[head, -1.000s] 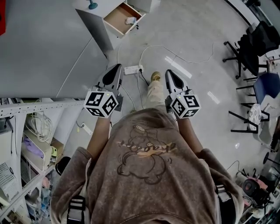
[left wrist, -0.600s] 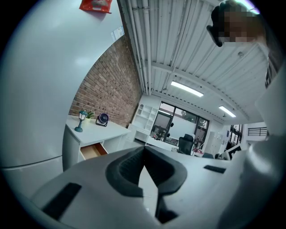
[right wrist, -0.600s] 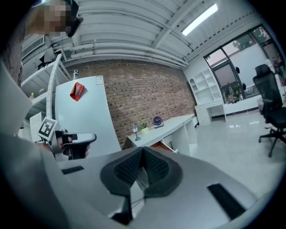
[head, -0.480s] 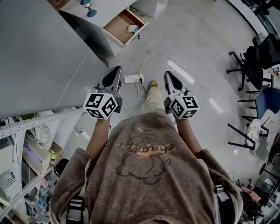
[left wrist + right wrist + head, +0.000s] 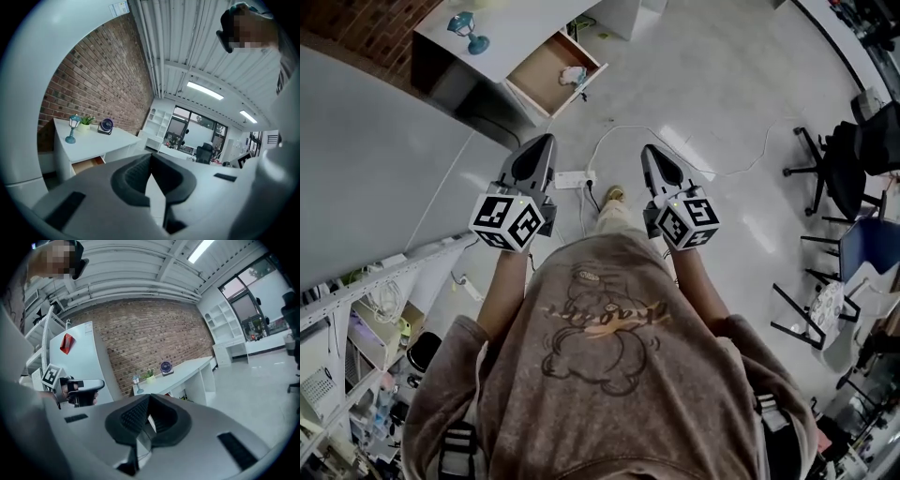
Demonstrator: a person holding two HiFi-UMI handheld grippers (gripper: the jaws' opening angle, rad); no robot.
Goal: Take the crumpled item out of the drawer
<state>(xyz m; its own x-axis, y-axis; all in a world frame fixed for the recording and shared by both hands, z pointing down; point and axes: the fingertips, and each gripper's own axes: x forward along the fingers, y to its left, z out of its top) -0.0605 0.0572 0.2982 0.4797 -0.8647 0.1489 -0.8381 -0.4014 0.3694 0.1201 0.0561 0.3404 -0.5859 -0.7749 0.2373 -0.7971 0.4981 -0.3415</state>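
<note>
Retrieval is judged not yet begun. At the upper middle of the head view the drawer (image 5: 534, 86) is seen already pulled open beside the white tabletop (image 5: 520, 28). The crumpled item (image 5: 573, 75) lies inside it, toward its right side in the frame, untouched. The left gripper (image 5: 544, 141) and right gripper (image 5: 648, 150) are held side by side at mid-frame, well apart from the drawer, with open floor (image 5: 694, 66) and a power strip (image 5: 572, 178) below them. In each gripper view the jaws are shown pressed together with nothing between them. Nearly all of the task is left. The drawer has to be reached, one gripper spread and closed on the item, and the item lifted clear of the drawer.
</note>
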